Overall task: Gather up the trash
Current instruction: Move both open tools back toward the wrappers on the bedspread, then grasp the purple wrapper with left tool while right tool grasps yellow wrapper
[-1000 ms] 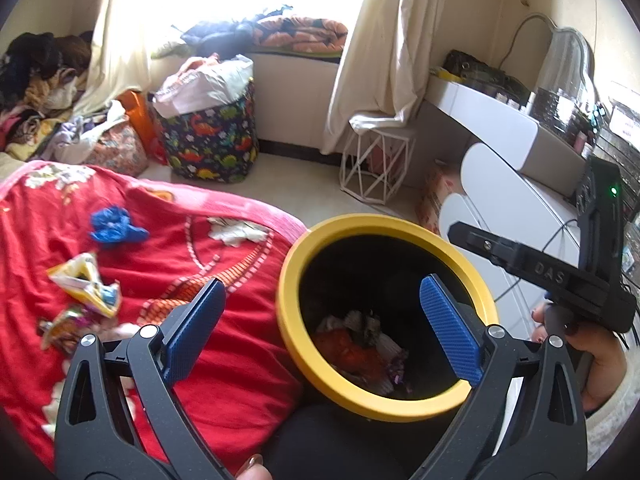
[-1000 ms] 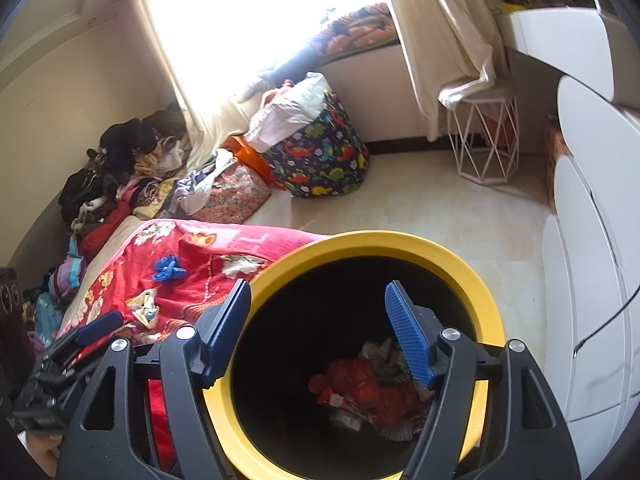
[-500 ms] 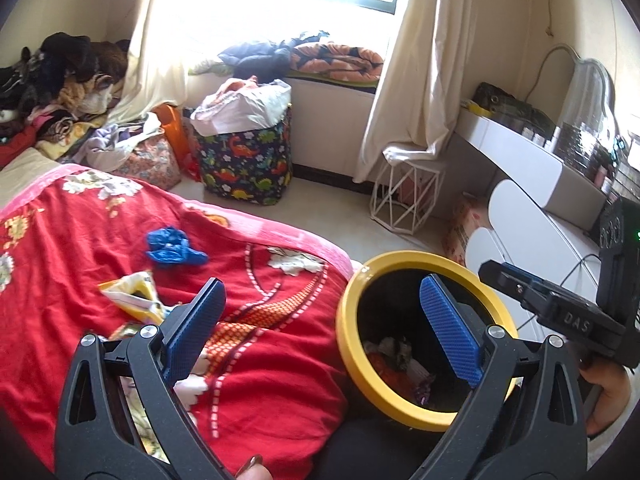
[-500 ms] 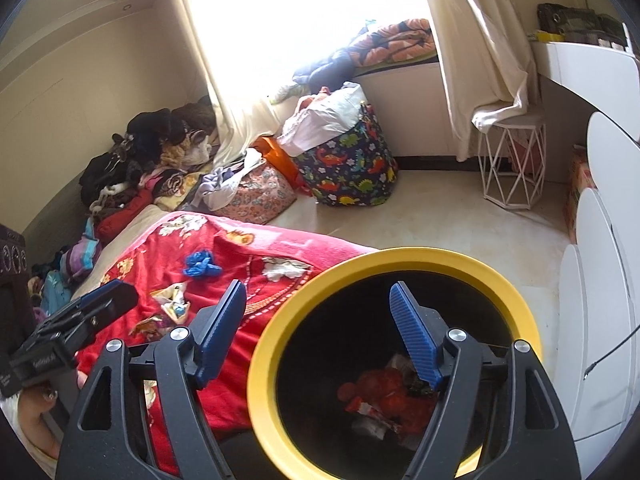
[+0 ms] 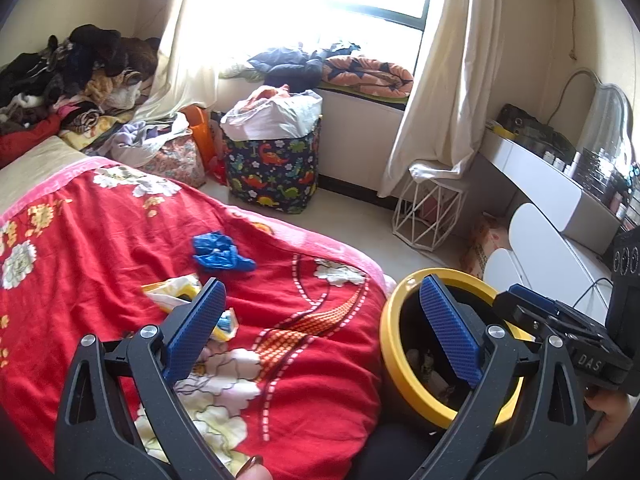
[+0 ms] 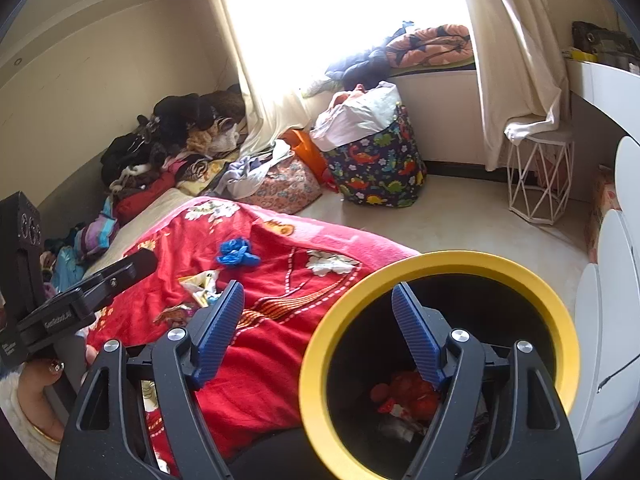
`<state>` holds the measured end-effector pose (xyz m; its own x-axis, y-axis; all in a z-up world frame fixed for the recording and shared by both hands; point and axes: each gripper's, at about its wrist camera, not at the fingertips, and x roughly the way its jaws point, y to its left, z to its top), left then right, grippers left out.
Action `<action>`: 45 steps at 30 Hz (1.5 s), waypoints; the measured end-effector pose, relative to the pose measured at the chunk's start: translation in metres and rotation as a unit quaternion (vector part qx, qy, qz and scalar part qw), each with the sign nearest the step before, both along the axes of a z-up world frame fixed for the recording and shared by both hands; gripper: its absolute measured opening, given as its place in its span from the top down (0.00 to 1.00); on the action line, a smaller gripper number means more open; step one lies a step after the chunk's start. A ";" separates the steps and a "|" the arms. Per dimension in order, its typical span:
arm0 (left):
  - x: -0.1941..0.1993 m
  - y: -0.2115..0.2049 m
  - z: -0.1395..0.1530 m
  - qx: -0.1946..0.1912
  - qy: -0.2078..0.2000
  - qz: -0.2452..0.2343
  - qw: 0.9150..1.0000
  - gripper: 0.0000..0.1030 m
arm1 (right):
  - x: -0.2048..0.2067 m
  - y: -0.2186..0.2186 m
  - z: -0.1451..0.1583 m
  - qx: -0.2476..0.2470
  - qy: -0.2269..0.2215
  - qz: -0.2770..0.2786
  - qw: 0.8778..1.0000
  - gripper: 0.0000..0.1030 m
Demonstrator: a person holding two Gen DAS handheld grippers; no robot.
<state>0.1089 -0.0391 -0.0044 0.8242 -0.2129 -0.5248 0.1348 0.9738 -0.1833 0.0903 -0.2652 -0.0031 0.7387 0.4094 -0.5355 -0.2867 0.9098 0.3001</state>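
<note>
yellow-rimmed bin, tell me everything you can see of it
The bin is a round, upright container with a thick, smooth yellow rim and a dark, near-black inside; it looks like plastic. It is open, with no lid in view. At the bottom lies crumpled trash, mostly red wrappers with some pale scraps. It stands right beside the edge of the red flowered blanket, between the bed and the white furniture. Nothing grips it.

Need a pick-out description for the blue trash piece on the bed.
Start at the red floral blanket covering the bed. Near its far edge, toward the dinosaur-print basket, lies a crumpled blue plastic wad. It is the only solid blue piece; the yellow-white wrappers nearer the camera are printed and multicoloured.
</note>
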 end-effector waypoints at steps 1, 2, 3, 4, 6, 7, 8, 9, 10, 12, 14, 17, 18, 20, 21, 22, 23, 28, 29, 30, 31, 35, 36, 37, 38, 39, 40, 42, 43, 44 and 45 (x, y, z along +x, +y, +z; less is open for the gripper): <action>0.000 0.004 0.000 -0.001 0.001 0.004 1.000 0.13 | 0.000 0.003 0.000 -0.001 0.000 0.003 1.000 0.27; 0.000 0.006 0.000 -0.002 0.001 0.006 1.000 0.13 | 0.000 0.005 0.000 -0.002 0.000 0.005 1.000 0.27; 0.000 0.009 0.000 -0.002 0.001 0.009 1.000 0.13 | 0.001 0.011 0.000 -0.004 0.000 0.009 1.000 0.27; -0.001 0.013 0.000 -0.001 0.001 0.013 1.000 0.13 | 0.001 0.013 0.000 -0.004 0.001 0.012 1.000 0.27; -0.001 0.021 -0.001 -0.002 0.002 0.021 1.000 0.13 | 0.003 0.021 0.000 -0.006 0.003 0.018 1.000 0.27; -0.001 0.024 -0.002 -0.003 0.003 0.024 1.000 0.13 | 0.004 0.024 -0.001 -0.006 0.004 0.021 1.000 0.27; -0.001 0.029 -0.002 -0.003 0.004 0.028 1.000 0.13 | 0.005 0.026 -0.001 -0.006 0.004 0.025 1.000 0.26; -0.002 0.034 -0.003 -0.003 0.006 0.032 0.999 0.13 | 0.007 0.031 -0.002 -0.009 0.004 0.029 1.000 0.26; -0.002 0.039 -0.005 -0.002 0.008 0.037 0.999 0.13 | 0.008 0.036 -0.002 -0.011 0.004 0.032 0.999 0.25; -0.003 0.049 -0.010 0.000 0.015 0.046 0.999 0.13 | 0.010 0.042 -0.003 -0.012 0.005 0.038 0.999 0.25; -0.004 0.060 -0.016 0.001 0.025 0.056 0.998 0.13 | 0.014 0.050 -0.005 -0.018 0.007 0.045 0.999 0.24; -0.006 0.075 -0.027 0.005 0.040 0.066 0.997 0.13 | 0.019 0.058 -0.009 -0.022 0.011 0.050 0.998 0.24; -0.006 0.079 -0.030 0.007 0.044 0.067 0.997 0.13 | 0.022 0.062 -0.011 -0.022 0.013 0.052 0.998 0.24; -0.007 0.086 -0.039 0.009 0.056 0.070 0.996 0.16 | 0.026 0.069 -0.013 -0.024 0.017 0.057 0.998 0.24; -0.007 0.089 -0.042 0.009 0.061 0.071 0.996 0.19 | 0.029 0.073 -0.014 -0.025 0.019 0.059 0.998 0.24; -0.007 0.092 -0.046 0.011 0.067 0.073 0.995 0.21 | 0.030 0.075 -0.015 -0.025 0.020 0.061 0.998 0.24; -0.007 0.095 -0.051 0.012 0.074 0.073 0.995 0.23 | 0.033 0.079 -0.016 -0.026 0.022 0.065 0.997 0.24; -0.006 0.107 -0.069 0.012 0.098 0.077 0.992 0.36 | 0.044 0.102 -0.023 -0.033 0.031 0.087 0.995 0.24; -0.006 0.109 -0.072 0.011 0.101 0.078 0.992 0.38 | 0.047 0.108 -0.025 -0.037 0.034 0.095 0.994 0.24; -0.005 0.110 -0.074 0.011 0.103 0.080 0.991 0.40 | 0.050 0.115 -0.028 -0.042 0.036 0.101 0.993 0.24; -0.005 0.112 -0.075 0.011 0.105 0.081 0.991 0.42 | 0.052 0.120 -0.031 -0.046 0.039 0.108 0.992 0.24; -0.002 0.113 -0.080 0.014 0.107 0.077 0.991 0.49 | 0.062 0.140 -0.041 -0.053 0.053 0.130 0.989 0.24; -0.001 0.113 -0.081 0.014 0.107 0.076 0.991 0.50 | 0.065 0.145 -0.044 -0.054 0.057 0.132 0.988 0.24; 0.000 0.113 -0.081 0.012 0.107 0.074 0.991 0.50 | 0.067 0.149 -0.047 -0.055 0.061 0.137 0.987 0.24; 0.002 0.113 -0.083 0.012 0.108 0.073 0.991 0.50 | 0.070 0.154 -0.049 -0.054 0.064 0.142 0.986 0.24; 0.003 0.112 -0.084 0.014 0.109 0.072 0.991 0.50 | 0.072 0.157 -0.051 -0.055 0.066 0.144 0.986 0.24; 0.004 0.112 -0.085 0.015 0.109 0.071 0.991 0.51 | 0.076 0.162 -0.054 -0.055 0.069 0.150 0.985 0.24; 0.008 0.110 -0.088 0.019 0.110 0.068 0.991 0.58 | 0.080 0.168 -0.058 -0.056 0.074 0.156 0.983 0.24; 0.009 0.110 -0.089 0.021 0.112 0.067 0.991 0.61 | 0.082 0.171 -0.060 -0.055 0.078 0.160 0.982 0.24; 0.011 0.110 -0.090 0.021 0.114 0.066 0.991 0.62 | 0.084 0.174 -0.063 -0.053 0.081 0.163 0.982 0.24; 0.013 0.110 -0.092 0.019 0.115 0.065 0.991 0.65 | 0.087 0.178 -0.066 -0.052 0.085 0.166 0.981 0.24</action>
<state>0.1214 0.0711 -0.0967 0.7006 -0.0893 -0.7079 -0.0328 0.9870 -0.1571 0.1776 -0.0874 -0.0687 0.4705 0.5488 -0.6910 -0.5255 0.8033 0.2802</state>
